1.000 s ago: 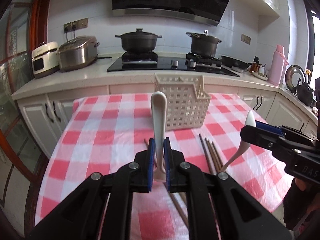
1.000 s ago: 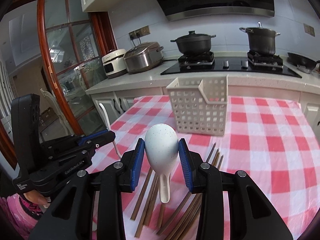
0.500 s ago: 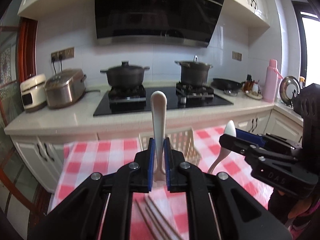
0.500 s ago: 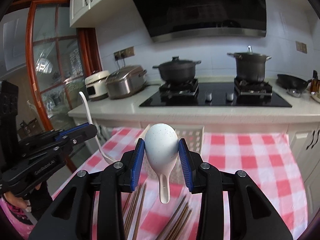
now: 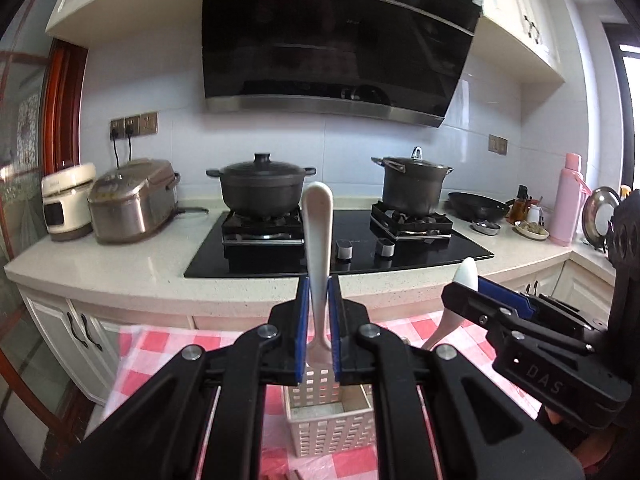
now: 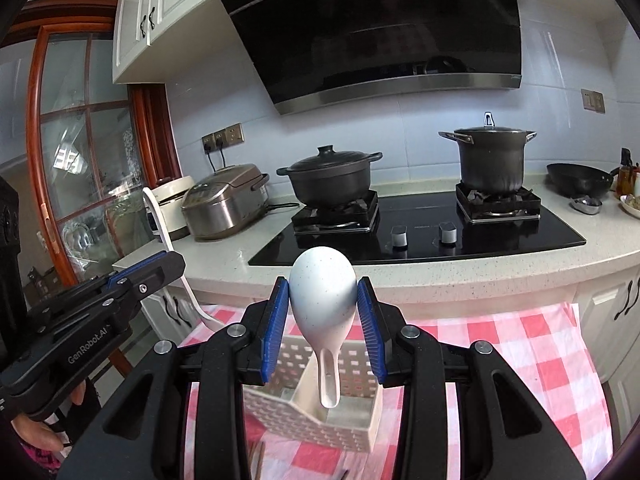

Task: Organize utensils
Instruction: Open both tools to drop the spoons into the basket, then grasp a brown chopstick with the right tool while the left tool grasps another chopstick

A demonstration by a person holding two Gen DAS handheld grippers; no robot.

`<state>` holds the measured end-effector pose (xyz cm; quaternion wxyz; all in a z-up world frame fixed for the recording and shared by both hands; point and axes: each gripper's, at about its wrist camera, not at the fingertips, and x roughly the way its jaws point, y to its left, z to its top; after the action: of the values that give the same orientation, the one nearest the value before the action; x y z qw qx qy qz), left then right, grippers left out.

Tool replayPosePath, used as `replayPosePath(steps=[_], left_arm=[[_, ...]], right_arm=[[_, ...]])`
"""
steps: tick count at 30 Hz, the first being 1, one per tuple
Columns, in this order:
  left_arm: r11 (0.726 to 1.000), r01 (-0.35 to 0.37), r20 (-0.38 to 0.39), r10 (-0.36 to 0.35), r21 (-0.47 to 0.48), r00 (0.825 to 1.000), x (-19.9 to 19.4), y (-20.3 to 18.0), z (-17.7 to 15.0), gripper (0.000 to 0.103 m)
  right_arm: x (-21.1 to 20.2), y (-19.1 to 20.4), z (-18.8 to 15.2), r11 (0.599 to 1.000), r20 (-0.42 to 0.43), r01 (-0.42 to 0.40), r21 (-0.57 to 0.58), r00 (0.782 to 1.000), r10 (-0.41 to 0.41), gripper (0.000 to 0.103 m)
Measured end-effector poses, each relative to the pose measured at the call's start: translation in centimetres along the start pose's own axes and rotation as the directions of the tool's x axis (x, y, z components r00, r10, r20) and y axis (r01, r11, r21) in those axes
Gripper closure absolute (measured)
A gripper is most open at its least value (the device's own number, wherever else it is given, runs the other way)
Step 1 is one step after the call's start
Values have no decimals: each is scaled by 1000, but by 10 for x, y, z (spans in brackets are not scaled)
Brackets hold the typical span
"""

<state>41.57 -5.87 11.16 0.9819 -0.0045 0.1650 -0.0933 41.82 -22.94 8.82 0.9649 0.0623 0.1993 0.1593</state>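
The left gripper is clamping a slim beige spoon upright, jaws nearly closed. The right gripper is gripping a speckled white spoon by its bowl, jaws partly open. Both are hanging above the perforated basket on the checkered tabletop.

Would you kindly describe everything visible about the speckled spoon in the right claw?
The speckled spoon is pale, glossy and ceramic-looking, with fine dark flecks. Its rounded bowl points up, clamped at both sides between the right claw's blue pads; its short handle hangs down over the perforated basket, not visibly touching it.
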Motion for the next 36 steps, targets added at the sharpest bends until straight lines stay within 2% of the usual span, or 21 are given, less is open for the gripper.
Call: replayPosePath(steps=[7,13,17,19,21,25,27,30,33,36], left_arm=[[1000,-4,-88,2,-26,996,44,10,-38,94],[999,-20,-132,15,-41,991,53,20,-67,93],[997,-38,-143,29,-60,989,50,26,-77,86],[998,-45,-136,37,-54,990,44,27,-79,77],[997,-63,-114,58,-46,992,35,27,-78,65],[994,-92,-71,89,-53,994,6,33,-77,51],[991,-117,-55,114,-64,992,-8,36,-80,36],[984,-161,-40,158,-77,987,-30,42,-89,20],[976,-206,-41,204,-76,978,-47,47,-103,12],[968,-238,-57,234,-78,971,-61,53,-121,10]], right_arm=[[33,-14,-30,1000,-79,13,19,997,-11,67],[42,-20,-50,999,-130,37,10,991,-35,67],[39,-23,-53,999,-141,44,28,989,-40,64],[35,-23,-50,999,-132,41,29,991,-37,56],[26,-19,-47,999,-119,44,22,992,-41,56],[7,-13,-46,998,-98,49,25,994,-46,56],[-4,-12,-50,998,-94,58,29,994,-55,56],[-20,-12,-60,997,-96,75,33,993,-72,56],[-32,-11,-76,995,-115,95,37,989,-90,56],[-40,-10,-96,992,-147,118,35,983,-112,56]])
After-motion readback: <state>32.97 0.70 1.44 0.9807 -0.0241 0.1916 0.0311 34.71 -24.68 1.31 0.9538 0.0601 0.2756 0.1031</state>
